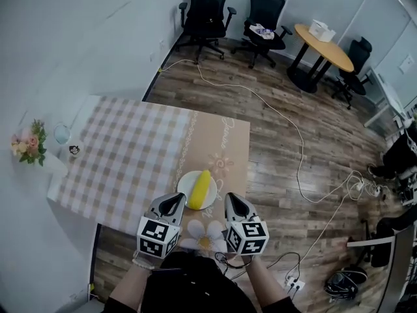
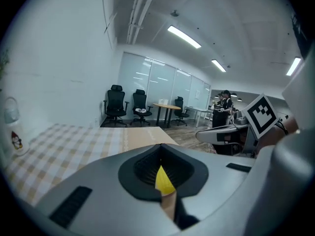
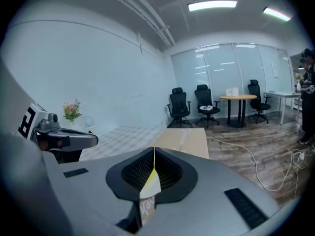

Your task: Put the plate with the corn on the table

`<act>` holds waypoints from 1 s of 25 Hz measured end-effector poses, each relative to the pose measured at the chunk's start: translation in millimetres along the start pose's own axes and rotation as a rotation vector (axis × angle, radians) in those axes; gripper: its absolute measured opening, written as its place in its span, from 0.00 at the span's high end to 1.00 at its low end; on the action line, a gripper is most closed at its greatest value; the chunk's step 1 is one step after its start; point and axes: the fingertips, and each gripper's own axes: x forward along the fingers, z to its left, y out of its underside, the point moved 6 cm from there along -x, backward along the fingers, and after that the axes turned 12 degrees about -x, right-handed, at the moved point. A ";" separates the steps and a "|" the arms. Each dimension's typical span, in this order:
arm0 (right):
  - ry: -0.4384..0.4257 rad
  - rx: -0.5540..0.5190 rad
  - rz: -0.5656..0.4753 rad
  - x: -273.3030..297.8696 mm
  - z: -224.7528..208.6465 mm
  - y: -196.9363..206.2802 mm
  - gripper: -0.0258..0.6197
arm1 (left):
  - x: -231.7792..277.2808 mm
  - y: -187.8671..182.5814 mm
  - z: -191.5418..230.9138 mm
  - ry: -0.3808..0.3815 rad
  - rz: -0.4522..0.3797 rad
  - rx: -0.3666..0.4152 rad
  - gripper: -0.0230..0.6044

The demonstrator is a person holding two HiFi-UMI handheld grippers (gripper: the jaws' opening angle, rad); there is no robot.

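Note:
A white plate [image 1: 184,186] with a yellow corn cob [image 1: 200,189] lying on it rests on the table [image 1: 130,155], near the front edge on the tan runner. My left gripper [image 1: 177,199] sits just at the plate's near left side, and my right gripper [image 1: 229,197] a little off its near right side. Both point forward and are shut, with nothing between the jaws. In the left gripper view the closed jaws [image 2: 161,154] leave a slit that shows a sliver of corn [image 2: 164,180]. The right gripper view shows the same: closed jaws [image 3: 154,151] and corn [image 3: 149,179].
A pink flower bunch [image 1: 29,145], a glass [image 1: 62,134] and a small mug [image 1: 74,150] stand at the table's left end by the wall. Black office chairs [image 1: 205,12], a round wooden table [image 1: 322,44] and a white cable [image 1: 287,119] occupy the floor beyond.

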 end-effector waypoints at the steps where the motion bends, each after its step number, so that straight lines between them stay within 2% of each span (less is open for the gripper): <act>1: -0.001 -0.018 -0.019 -3.7 3.5 -7.2 0.89 | -5.5 -5.7 -1.6 0.004 -0.014 0.016 0.94; 5: -0.005 -0.103 -0.082 -18.3 22.4 -33.4 0.89 | -27.0 -25.2 -3.4 0.026 -0.060 0.060 0.94; 9: -0.014 -0.149 -0.151 -49.8 4.7 -37.5 0.89 | -26.5 -30.3 -39.6 0.039 -0.094 0.058 0.94; 12: -0.020 -0.179 -0.196 -61.0 7.7 -48.1 0.89 | -35.9 -38.5 -49.1 0.038 -0.137 0.068 0.94; 17: -0.037 -0.234 -0.266 -72.7 18.5 -69.2 0.89 | -50.0 -51.6 -59.6 0.036 -0.174 0.135 0.94; 21: -0.035 -0.274 -0.291 -82.4 22.0 -82.5 0.89 | -58.2 -55.6 -67.0 0.058 -0.192 0.188 0.94; 25: -0.025 -0.284 -0.288 -89.8 22.2 -88.2 0.89 | -65.7 -59.2 -72.5 0.062 -0.201 0.175 0.94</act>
